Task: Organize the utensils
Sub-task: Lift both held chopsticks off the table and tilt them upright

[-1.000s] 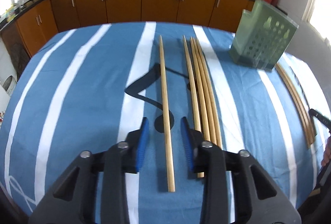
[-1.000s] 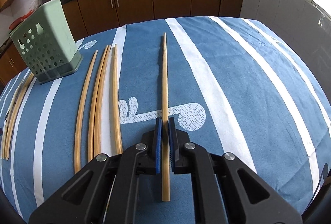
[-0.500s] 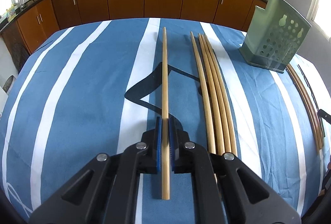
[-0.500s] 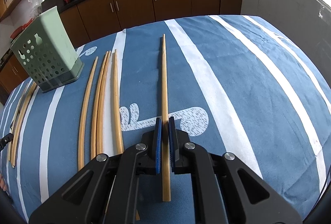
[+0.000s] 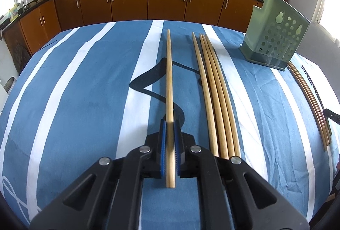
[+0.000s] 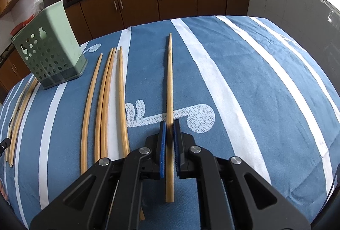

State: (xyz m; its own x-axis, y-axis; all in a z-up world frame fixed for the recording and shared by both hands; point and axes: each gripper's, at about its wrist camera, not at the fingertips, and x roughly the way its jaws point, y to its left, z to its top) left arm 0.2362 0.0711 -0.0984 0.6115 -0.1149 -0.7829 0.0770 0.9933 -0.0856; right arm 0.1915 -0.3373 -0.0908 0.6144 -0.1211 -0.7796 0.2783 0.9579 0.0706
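My left gripper (image 5: 169, 123) is shut on a long wooden chopstick (image 5: 169, 81) that points forward over the blue striped tablecloth. My right gripper (image 6: 169, 123) is shut on another wooden chopstick (image 6: 169, 81), held the same way. Three more wooden chopsticks (image 5: 212, 89) lie side by side on the cloth right of the left gripper; they also show in the right wrist view (image 6: 106, 98), left of the right gripper. A green perforated utensil holder (image 5: 276, 32) stands upright at the far right; it also shows in the right wrist view (image 6: 48, 47) at the far left.
More thin chopsticks (image 5: 310, 100) lie near the table's right edge beyond the holder, also seen in the right wrist view (image 6: 19, 111) at the left edge. Brown kitchen cabinets (image 5: 165, 0) and a counter with woks stand behind the table.
My left gripper went from open around the chopstick to shut on it and has lifted it slightly. My right gripper stays shut on its chopstick and has risen a little.
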